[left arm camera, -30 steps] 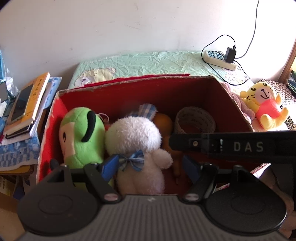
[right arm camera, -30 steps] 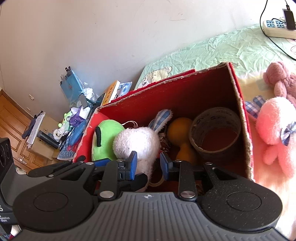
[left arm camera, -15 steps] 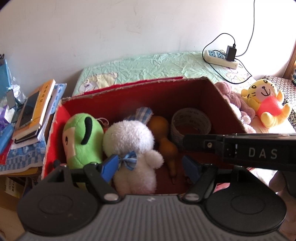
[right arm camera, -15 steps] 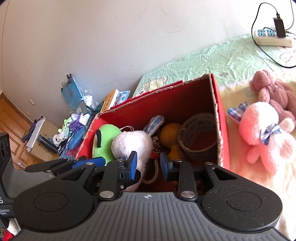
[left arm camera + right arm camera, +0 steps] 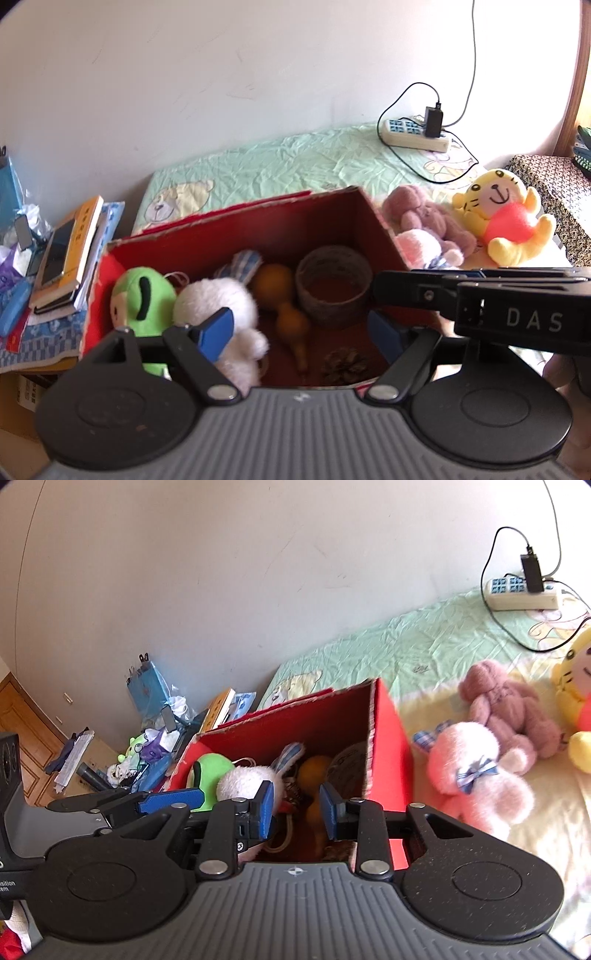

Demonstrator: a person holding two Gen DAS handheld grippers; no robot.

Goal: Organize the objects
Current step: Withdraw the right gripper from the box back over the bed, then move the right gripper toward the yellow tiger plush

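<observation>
Left wrist view looks down into the red box (image 5: 236,236) standing on the bed (image 5: 295,166), where a green plush (image 5: 142,299), a white bunny (image 5: 221,314), an orange gourd (image 5: 280,295), a tape roll (image 5: 332,288) and a pine cone (image 5: 341,363) already lie. The left gripper (image 5: 301,328) hangs above the near edge with nothing between its blue pads; its jaws have just been opening and now stand wide, so the judgement is that the bunny has been let go into the box. The right gripper (image 5: 295,808) shows in its own view with its jaws a narrow gap apart and nothing pinched between them; the box contents are only seen through the gap. From the left view the right gripper's black body crosses the frame at the right, just beside the left one. Three toys remain outside on the bed, to the right of the box: a pink bunny (image 5: 476,771) nearest the box wall, a mauve bear (image 5: 509,709) behind it, and a yellow tiger (image 5: 502,214) farther right. The step in hand looks like the pull-back after a drop. The next move probably calls for the right gripper to swing right, open wider than it stands now, and come down over the pink bunny's soft body, which should squash easily under the pads.
</observation>
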